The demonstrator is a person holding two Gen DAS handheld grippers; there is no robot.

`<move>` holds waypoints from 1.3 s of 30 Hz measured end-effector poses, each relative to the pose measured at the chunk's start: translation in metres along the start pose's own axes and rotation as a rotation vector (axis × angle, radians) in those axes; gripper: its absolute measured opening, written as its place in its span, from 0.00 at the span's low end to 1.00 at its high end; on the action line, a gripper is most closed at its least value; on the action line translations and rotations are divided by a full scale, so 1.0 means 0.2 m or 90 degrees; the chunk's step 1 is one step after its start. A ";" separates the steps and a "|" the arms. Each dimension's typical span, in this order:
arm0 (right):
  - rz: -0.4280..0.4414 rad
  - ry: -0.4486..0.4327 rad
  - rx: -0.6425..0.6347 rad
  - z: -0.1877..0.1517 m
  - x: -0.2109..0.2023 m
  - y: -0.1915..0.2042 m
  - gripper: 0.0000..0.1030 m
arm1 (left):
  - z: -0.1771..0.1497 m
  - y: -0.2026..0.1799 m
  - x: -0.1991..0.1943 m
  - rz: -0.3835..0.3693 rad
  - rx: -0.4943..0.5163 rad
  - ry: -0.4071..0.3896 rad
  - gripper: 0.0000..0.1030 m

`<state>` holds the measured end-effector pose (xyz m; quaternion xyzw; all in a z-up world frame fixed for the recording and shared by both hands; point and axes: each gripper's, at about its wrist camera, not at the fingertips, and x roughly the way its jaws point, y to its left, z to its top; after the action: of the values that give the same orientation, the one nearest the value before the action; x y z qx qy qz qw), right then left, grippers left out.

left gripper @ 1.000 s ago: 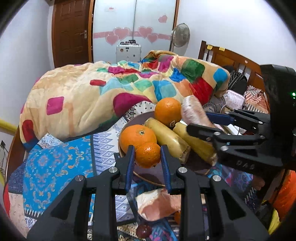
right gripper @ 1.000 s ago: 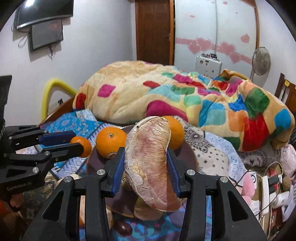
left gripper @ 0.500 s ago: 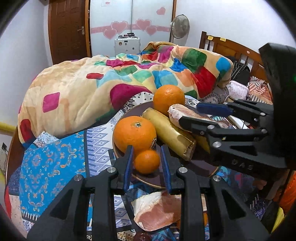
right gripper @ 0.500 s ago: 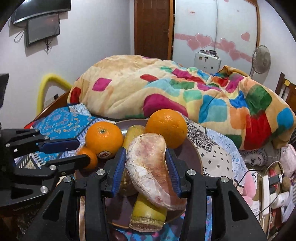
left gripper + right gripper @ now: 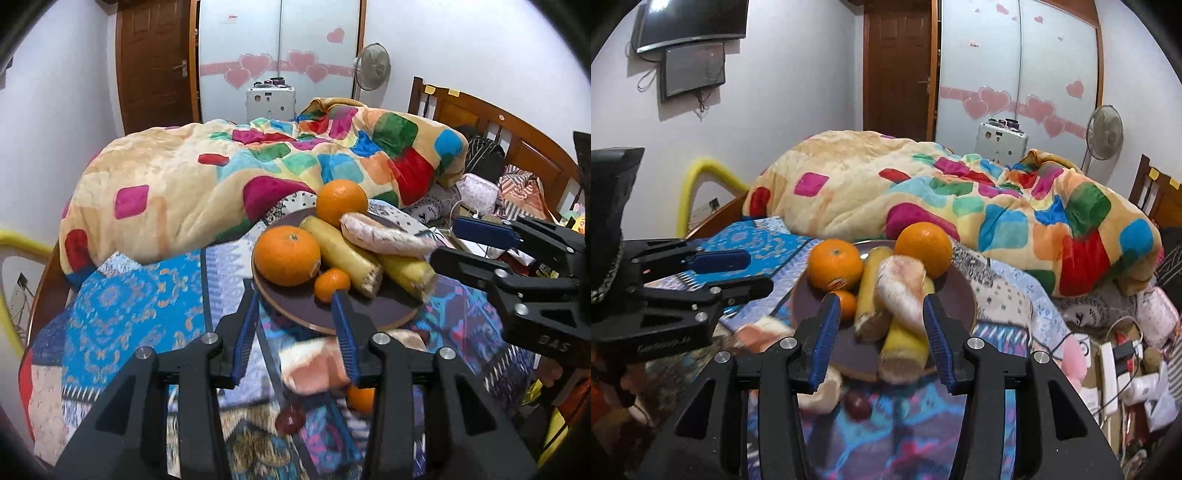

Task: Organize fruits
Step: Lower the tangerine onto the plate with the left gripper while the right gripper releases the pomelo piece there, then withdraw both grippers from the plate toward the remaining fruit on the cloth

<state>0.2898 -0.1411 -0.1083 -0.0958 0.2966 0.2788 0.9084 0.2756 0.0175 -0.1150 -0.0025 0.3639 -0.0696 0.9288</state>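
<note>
Jaws wide apart, both grippers (image 5: 295, 328) (image 5: 877, 332) empty.

A blurred pale pink fruit wedge (image 5: 314, 365) partly hides a small orange fruit (image 5: 360, 398); the dark red round fruit (image 5: 857, 404) is smeared.

On the one round dark-brown plate (image 5: 373, 314) I counted three round orange citrus fruits: two big ones (image 5: 287, 255) (image 5: 341, 202) and one little one (image 5: 332, 284). There were two long yellow stalk-like pieces with cut ends (image 5: 341, 254) (image 5: 405, 272), plus one pale pinkish pomelo wedge (image 5: 384, 237) lying across them. Off the plate, down on the blue patterned cloth (image 5: 122, 306), I made out two more peeled pinkish pomelo chunks (image 5: 822, 387) (image 5: 757, 334), one small dark red fruit (image 5: 290, 418) and one more orange (image 5: 360, 398), though that bit was blurry. One multicoloured patchwork blanket (image 5: 229, 184) sat behind.
</note>
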 end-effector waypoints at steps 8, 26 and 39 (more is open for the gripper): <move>0.003 0.004 0.017 -0.17 -0.14 0.04 0.44 | -0.17 -0.03 -0.09 -0.010 -0.031 0.024 0.54; 0.024 0.049 0.027 -0.35 -0.13 0.00 0.44 | -0.30 -0.23 0.11 -0.048 -0.001 0.093 0.54; 0.067 0.066 0.020 -0.33 0.00 0.05 0.44 | -0.35 -0.13 0.05 -0.072 -0.016 0.082 0.35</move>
<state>0.2525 -0.1542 -0.1617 -0.0803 0.3523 0.3160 0.8773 0.2317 -0.0059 -0.1713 -0.0304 0.4229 -0.1174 0.8980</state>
